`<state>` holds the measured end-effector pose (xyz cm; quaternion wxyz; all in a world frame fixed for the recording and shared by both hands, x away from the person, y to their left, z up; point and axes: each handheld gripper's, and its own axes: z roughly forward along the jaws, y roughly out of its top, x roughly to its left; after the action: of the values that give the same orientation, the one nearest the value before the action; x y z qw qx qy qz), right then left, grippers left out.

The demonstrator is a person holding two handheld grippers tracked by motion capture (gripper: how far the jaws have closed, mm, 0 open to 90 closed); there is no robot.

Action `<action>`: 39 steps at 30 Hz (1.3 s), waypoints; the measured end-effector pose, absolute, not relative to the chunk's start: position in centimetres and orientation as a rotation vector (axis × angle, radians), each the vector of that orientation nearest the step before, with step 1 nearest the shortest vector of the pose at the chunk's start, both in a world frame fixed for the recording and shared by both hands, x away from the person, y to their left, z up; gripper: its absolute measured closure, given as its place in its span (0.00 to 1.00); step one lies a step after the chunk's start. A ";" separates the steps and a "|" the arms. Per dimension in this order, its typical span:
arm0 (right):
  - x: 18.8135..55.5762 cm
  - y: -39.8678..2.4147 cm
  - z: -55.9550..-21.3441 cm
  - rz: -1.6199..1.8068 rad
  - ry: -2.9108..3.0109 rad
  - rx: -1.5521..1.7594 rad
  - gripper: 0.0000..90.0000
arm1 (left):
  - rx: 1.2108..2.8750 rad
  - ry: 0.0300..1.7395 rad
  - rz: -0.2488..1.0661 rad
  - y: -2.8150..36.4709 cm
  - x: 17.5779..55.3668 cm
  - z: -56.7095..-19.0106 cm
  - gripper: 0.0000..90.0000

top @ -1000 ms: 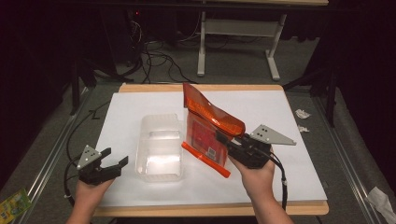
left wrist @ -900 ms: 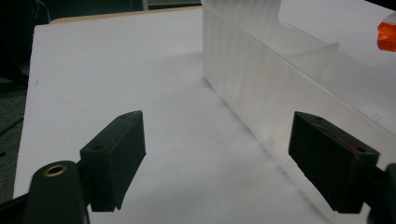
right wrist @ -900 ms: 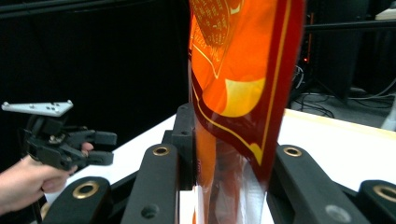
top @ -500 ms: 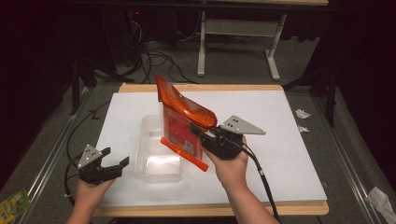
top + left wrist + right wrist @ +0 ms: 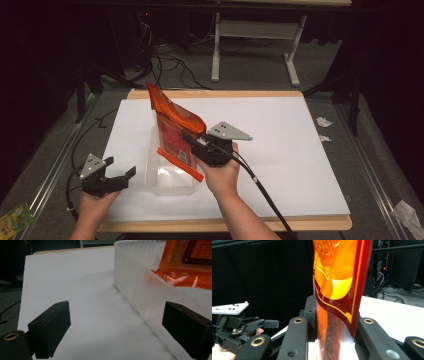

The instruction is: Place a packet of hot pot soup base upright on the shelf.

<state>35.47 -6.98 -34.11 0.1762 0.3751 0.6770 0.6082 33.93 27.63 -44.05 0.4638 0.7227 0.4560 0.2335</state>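
An orange snack bag (image 5: 173,132) hangs upright over a clear plastic bin (image 5: 167,177) on the white table top. My right gripper (image 5: 192,142) is shut on the bag's edge; in the right gripper view the bag (image 5: 337,290) rises between the two jaws. My left gripper (image 5: 120,176) rests open at the table's front left, just left of the bin. In the left gripper view its fingers (image 5: 50,327) stand wide apart with the bin's wall (image 5: 140,290) by the right jaw and the bag (image 5: 185,270) inside the bin's far end.
The white board (image 5: 300,145) lies on a wooden table with bare room to the right. Cables (image 5: 165,55) and a table frame (image 5: 250,40) sit on the floor behind. Crumpled paper bits (image 5: 324,127) lie off the right edge.
My right gripper has carried the orange bag leftward, from the table's middle to over the clear bin. The left gripper has stayed put.
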 end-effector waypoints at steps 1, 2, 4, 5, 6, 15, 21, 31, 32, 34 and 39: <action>35.6 -6.7 -34.3 1.715 1.919 1.063 0.81 | 1.774 1.122 0.575 27.7 33.9 -44.1 0.10; 35.6 -6.4 -34.4 1.712 1.921 1.063 0.81 | 1.773 1.122 0.576 27.7 34.0 -44.1 0.10; 35.7 -5.9 -34.8 1.713 1.927 1.071 0.81 | 1.772 1.121 0.574 27.7 34.0 -44.0 0.10; 35.8 -5.7 -34.9 1.713 1.932 1.070 0.81 | 1.772 1.120 0.576 27.6 34.0 -44.0 0.10; 35.7 -5.5 -35.0 1.702 1.932 1.069 0.81 | 1.770 1.119 0.576 27.6 33.9 -44.0 0.10; 35.8 -4.9 -36.8 1.680 1.937 1.098 0.81 | 1.772 1.118 0.571 27.6 34.0 -44.0 0.10; 35.7 -4.6 -37.8 1.676 1.941 1.104 0.81 | 1.769 1.119 0.568 27.8 33.9 -44.0 0.10; 35.4 -4.8 -38.3 1.677 1.950 1.072 0.80 | 1.764 1.121 0.567 27.9 33.7 -44.0 0.10; 35.4 -4.8 -38.4 1.681 1.948 1.076 0.80 | 1.767 1.120 0.566 27.9 33.7 -44.0 0.10; 35.3 -4.8 -38.5 1.671 1.952 1.062 0.80 | 1.770 1.119 0.566 27.9 33.7 -44.1 0.10; 34.9 -4.7 -39.3 1.656 1.961 1.055 0.80 | 1.775 1.117 0.562 28.0 33.6 -44.1 0.10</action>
<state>34.93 -4.69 -39.32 0.1821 0.3739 0.6948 0.5868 33.58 27.96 -44.07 0.4663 0.7232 0.4550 0.2291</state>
